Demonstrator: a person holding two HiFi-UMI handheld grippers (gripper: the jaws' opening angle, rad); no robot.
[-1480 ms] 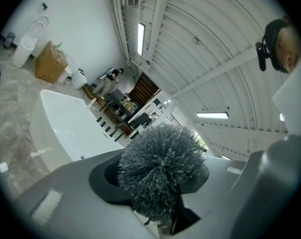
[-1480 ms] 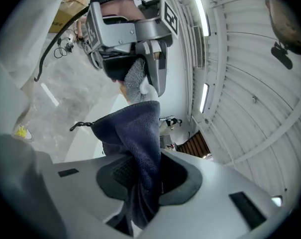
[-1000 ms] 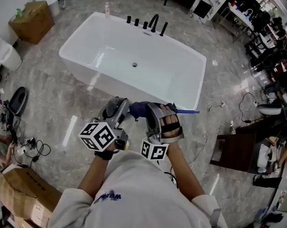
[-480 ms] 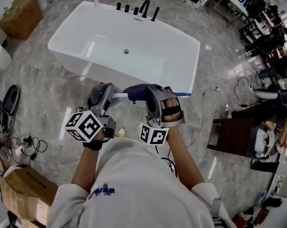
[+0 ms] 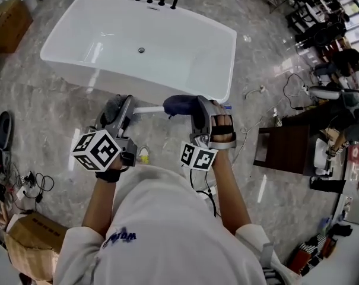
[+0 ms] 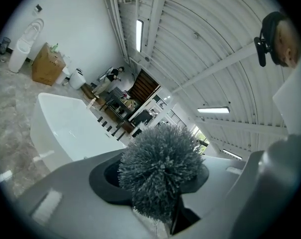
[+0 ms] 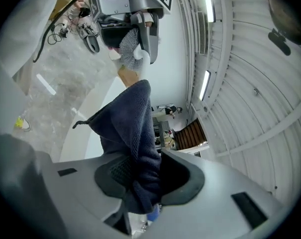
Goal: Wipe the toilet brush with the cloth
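Beside one tub (image 5: 185,64): one brush (image 6: 160,171), apparently one cloth (image 5: 180,105).

Left tongs (image 5: 116,111) clamped; right tongs (image 5: 198,109) opening around cloth (image 5: 180,104).

The floor (image 5: 43,108) was grey, glossy, marbled stone. A white bathtub (image 5: 167,40) stood on it at twelve o'clock, long side across the head view. At ten o'clock a cardboard box (image 5: 10,18) sat well apart from the tub. At nine o'clock lay a dark oval object (image 5: 1,130), with a tangle of cables (image 5: 28,180) just below it. A second cardboard box (image 5: 25,245) rested at eight o'clock. A small yellow item (image 5: 143,155) lay near the centre. At three o'clock stood a dark brown cabinet (image 5: 283,150), and a white cord (image 5: 253,92) trailed at two o'clock.
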